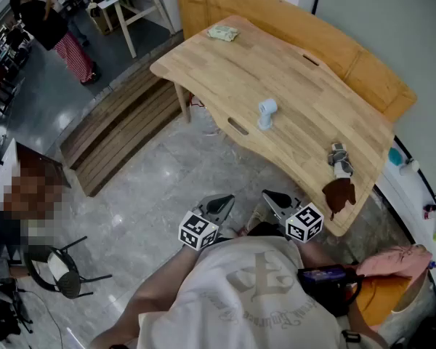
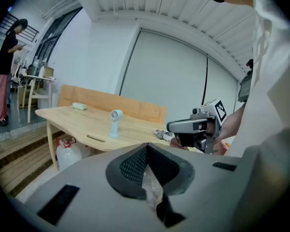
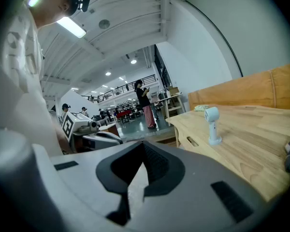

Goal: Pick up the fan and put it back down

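A small pale-blue handheld fan stands upright near the middle of the light wooden table. It also shows as the fan in the left gripper view and the fan in the right gripper view. My left gripper and right gripper hover side by side close to my chest, short of the table's near edge and well away from the fan. Both point toward the table, slightly downward. The left gripper and the right gripper have their jaws together with nothing between them.
On the table lie a greenish cloth at the far end, a grey-white object and a brown item at the near right corner. A wooden panel leans behind it. Planks lie on the floor at left, beyond a chair.
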A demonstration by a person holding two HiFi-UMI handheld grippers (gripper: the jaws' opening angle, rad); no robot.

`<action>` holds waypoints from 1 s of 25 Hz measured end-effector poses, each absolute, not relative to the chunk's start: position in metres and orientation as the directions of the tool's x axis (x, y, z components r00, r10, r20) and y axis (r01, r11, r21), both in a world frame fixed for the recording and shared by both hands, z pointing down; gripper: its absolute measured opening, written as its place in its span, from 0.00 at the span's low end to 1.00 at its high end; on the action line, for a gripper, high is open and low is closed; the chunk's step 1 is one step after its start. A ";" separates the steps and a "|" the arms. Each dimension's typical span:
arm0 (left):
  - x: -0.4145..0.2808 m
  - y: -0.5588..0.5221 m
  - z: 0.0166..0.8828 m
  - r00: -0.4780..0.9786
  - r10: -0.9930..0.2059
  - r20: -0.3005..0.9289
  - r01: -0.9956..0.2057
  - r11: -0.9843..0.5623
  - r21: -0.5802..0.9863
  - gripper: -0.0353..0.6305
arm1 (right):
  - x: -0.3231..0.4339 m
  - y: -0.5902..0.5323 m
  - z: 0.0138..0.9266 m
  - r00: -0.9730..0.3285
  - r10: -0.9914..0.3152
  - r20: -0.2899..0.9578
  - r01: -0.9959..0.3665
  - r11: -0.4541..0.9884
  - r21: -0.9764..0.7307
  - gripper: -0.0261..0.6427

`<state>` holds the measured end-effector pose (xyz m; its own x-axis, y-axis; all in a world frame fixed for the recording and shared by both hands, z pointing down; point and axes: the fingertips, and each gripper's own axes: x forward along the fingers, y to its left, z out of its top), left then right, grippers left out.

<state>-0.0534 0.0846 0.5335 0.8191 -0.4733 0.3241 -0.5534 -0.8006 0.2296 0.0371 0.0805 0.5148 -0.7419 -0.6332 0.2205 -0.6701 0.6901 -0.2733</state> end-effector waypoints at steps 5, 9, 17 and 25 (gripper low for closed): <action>-0.057 0.086 0.531 0.813 -0.487 0.318 -0.565 -0.792 0.231 0.07 | 0.034 0.081 0.506 -0.749 -0.637 0.180 -0.660 0.696 -0.283 0.06; -0.059 0.084 0.528 0.812 -0.493 0.313 -0.568 -0.791 0.228 0.07 | 0.034 0.078 0.506 -0.744 -0.642 0.187 -0.667 0.691 -0.281 0.06; -0.069 0.070 0.526 0.795 -0.521 0.309 -0.592 -0.776 0.215 0.07 | 0.029 0.066 0.512 -0.747 -0.632 0.206 -0.663 0.690 -0.290 0.06; -0.082 0.044 0.538 0.773 -0.537 0.338 -0.621 -0.750 0.227 0.07 | 0.020 0.035 0.521 -0.760 -0.613 0.216 -0.649 0.693 -0.313 0.06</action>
